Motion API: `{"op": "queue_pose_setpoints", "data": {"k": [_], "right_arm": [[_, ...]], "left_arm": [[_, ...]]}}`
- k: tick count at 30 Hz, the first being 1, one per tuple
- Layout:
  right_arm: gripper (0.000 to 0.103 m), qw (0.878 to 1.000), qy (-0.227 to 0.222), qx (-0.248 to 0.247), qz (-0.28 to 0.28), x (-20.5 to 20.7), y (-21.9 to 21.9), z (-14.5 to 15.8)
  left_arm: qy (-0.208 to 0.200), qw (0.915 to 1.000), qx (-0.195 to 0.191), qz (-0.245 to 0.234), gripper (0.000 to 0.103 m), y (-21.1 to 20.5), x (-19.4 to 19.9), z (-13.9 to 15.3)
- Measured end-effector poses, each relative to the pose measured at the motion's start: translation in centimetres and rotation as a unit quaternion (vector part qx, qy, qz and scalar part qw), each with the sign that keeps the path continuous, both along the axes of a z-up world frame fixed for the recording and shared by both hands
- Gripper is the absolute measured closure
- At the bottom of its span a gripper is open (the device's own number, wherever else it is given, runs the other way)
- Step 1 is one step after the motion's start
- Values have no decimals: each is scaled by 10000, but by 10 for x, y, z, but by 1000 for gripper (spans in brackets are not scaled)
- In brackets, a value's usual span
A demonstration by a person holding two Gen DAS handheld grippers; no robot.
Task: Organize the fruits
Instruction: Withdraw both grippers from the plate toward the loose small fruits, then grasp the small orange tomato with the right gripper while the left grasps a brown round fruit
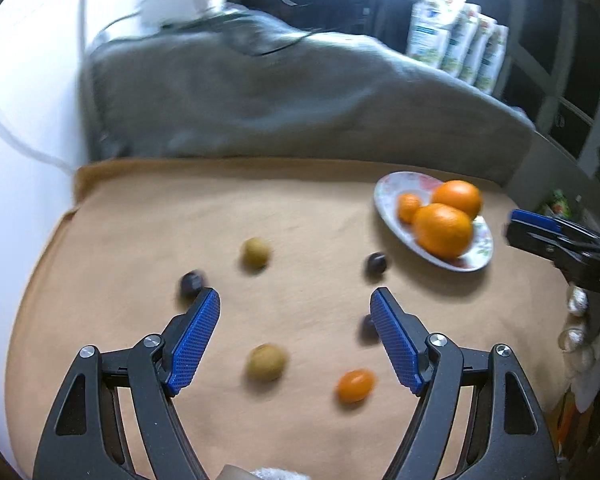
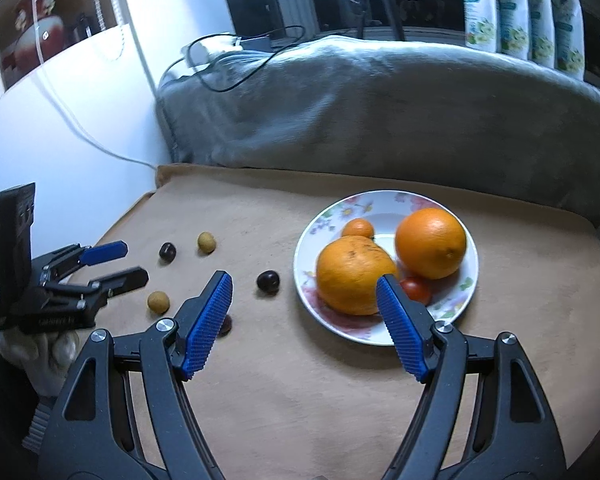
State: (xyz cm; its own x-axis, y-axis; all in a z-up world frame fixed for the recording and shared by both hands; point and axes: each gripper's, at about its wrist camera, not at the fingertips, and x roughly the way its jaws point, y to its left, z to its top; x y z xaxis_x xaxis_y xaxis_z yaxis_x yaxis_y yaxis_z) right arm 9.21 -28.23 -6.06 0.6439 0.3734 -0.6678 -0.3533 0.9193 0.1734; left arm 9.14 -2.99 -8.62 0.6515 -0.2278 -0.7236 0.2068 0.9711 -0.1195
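Observation:
A flowered plate [image 2: 384, 336] [image 1: 384, 188] on the tan cloth holds two big oranges [image 2: 354, 276] [image 2: 430, 242], a small orange [image 2: 358, 228] and a red tomato [image 2: 416, 290]. Loose on the cloth lie two tan round fruits [image 1: 255, 253] [image 1: 266, 362], dark plums [image 1: 191, 282] [image 1: 376, 263] and a small orange tomato [image 1: 355, 386]. My left gripper [image 1: 296, 304] is open and empty above the loose fruit. My right gripper [image 2: 304, 286] is open and empty just in front of the plate.
A grey blanket [image 2: 380, 108] is heaped behind the cloth, with cables on it. White packets [image 2: 524, 12] stand at the back right. A white wall [image 2: 60, 128] borders the left side. A third plum [image 2: 224, 326] is half hidden by my right gripper's left finger.

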Motion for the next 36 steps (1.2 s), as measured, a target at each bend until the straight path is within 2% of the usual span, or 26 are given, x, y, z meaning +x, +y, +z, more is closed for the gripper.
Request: {"op": "queue_pose_setpoints", "data": {"k": [6, 15, 19, 22, 26, 28, 30, 36], "right_arm": [[26, 9997, 52, -14, 257, -4, 21, -6], [26, 9973, 265, -157, 664, -9, 50, -26], [26, 9955, 318, -236, 858, -13, 62, -34], [26, 9942, 376, -218, 979, -13, 70, -40], [26, 9918, 460, -199, 1175, -17, 82, -48], [26, 9904, 480, -215, 1282, -19, 88, -52], [35, 9882, 546, -217, 1412, -21, 94, -57], [47, 9827, 713, -277, 1684, -23, 109, -71]], "left_arm": [[309, 9982, -305, 412, 25, 45, -4, -22], [403, 9949, -653, 657, 27, 76, -11, -37], [429, 9950, -677, 596, 39, 77, -15, -41], [444, 9948, -733, 544, 46, 74, -18, -43], [465, 9949, -814, 378, 49, 66, -19, -44], [503, 9947, -851, 272, 55, 60, -19, -45], [540, 9945, -872, 187, 55, 55, -18, -47], [686, 9930, -962, 7, 56, 42, -15, -52]]}}
